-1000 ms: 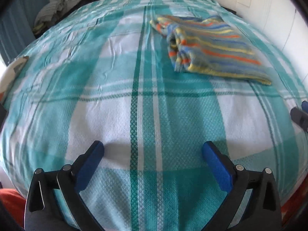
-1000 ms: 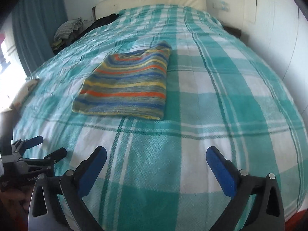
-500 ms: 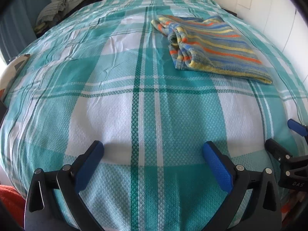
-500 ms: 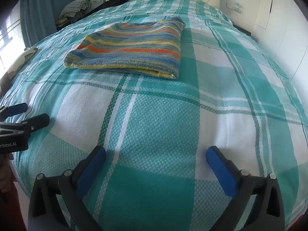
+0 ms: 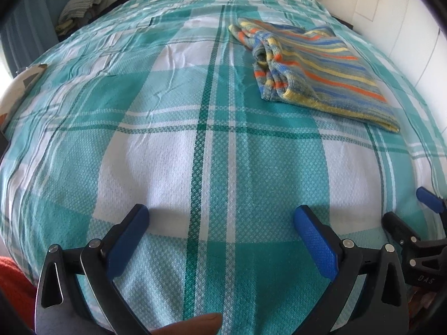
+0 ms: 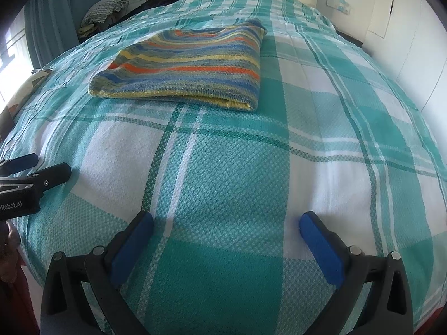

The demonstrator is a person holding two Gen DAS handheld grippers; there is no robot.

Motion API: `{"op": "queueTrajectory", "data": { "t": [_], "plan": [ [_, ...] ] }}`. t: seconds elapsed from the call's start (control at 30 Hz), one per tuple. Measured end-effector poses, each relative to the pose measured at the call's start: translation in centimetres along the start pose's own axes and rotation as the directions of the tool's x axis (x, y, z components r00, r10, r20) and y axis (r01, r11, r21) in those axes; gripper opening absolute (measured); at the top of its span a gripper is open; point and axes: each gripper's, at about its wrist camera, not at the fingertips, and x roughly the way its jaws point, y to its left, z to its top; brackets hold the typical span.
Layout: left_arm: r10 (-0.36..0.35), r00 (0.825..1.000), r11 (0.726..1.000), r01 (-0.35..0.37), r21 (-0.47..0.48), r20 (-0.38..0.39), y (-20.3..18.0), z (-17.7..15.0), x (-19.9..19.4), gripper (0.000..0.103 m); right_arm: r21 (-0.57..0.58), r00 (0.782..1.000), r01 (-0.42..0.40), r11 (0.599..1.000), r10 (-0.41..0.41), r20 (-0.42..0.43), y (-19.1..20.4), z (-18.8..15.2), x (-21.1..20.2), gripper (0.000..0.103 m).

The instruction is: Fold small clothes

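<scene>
A folded striped knit garment (image 5: pixel 315 64), with blue, yellow and orange bands, lies flat on the teal plaid bedspread (image 5: pixel 173 150). In the right wrist view the garment (image 6: pixel 190 64) lies ahead and to the left. My left gripper (image 5: pixel 220 217) is open and empty, low over the near part of the bed, well short of the garment. My right gripper (image 6: pixel 226 223) is open and empty too, near the bed's front edge. Each gripper shows at the other view's side: the right gripper (image 5: pixel 413 220) and the left gripper (image 6: pixel 42 167).
A heap of clothes (image 6: pixel 109 8) and a dark garment (image 6: pixel 162 0) lie at the far left by the headboard. A teal curtain (image 6: pixel 50 30) hangs on the left. A white wall (image 6: pixel 405 28) runs along the right. A pillow (image 5: pixel 19 89) lies at the left edge.
Both grippers have drawn back toward the bed's front edge and dropped lower. The right gripper has come further into the left wrist view. The garment lies still and both grippers stay open.
</scene>
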Motion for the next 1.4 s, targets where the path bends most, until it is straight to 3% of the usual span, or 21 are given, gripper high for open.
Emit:
{"op": "queueTrajectory", "data": {
  "t": [0.2, 0.23, 0.37, 0.5, 0.7, 0.97, 1.4],
  "plan": [
    [0.054, 0.994, 0.998, -0.051, 0.032, -0.093, -0.7, 1.6, -0.7, 0.103, 0.018, 0.999, -0.001, 1.0, 0.002, -0.049, -0.2, 0.8, -0.5, 0.103],
    [0.059, 0.995, 0.998, -0.056, 0.032, -0.081, -0.7, 2.0, -1.6, 0.103, 0.031, 0.998, -0.001, 1.0, 0.003, -0.069, -0.3, 1.4, -1.2, 0.103],
    [0.029, 0.999, 0.998, -0.031, 0.05, 0.038, -0.8, 3.9, -7.3, 0.103, 0.066, 1.0, 0.031, 0.997, -0.031, -0.002, -0.7, 3.1, -6.2, 0.103],
    [0.046, 0.989, 0.994, -0.06, 0.092, 0.143, -1.2, 5.6, -13.2, 0.103, 0.073, 0.997, 0.063, 0.995, -0.066, 0.046, -0.7, 4.8, -11.4, 0.103],
    [0.014, 0.99, 0.996, -0.027, 0.089, 0.141, -1.6, 6.1, -18.7, 0.103, 0.03, 0.993, 0.069, 0.997, -0.071, 0.09, 0.4, 6.7, -18.0, 0.103],
    [0.039, 0.99, 0.995, -0.05, 0.081, 0.133, -2.3, 4.3, -21.7, 0.103, 0.007, 0.985, 0.117, 0.993, -0.117, 0.128, 1.2, 7.0, -23.4, 0.103],
    [0.073, 0.984, 0.995, -0.082, 0.051, 0.161, -2.3, 3.5, -23.7, 0.103, 0.015, 0.981, 0.113, 0.994, -0.114, 0.154, 1.4, 6.9, -26.3, 0.103]
  ]
}}
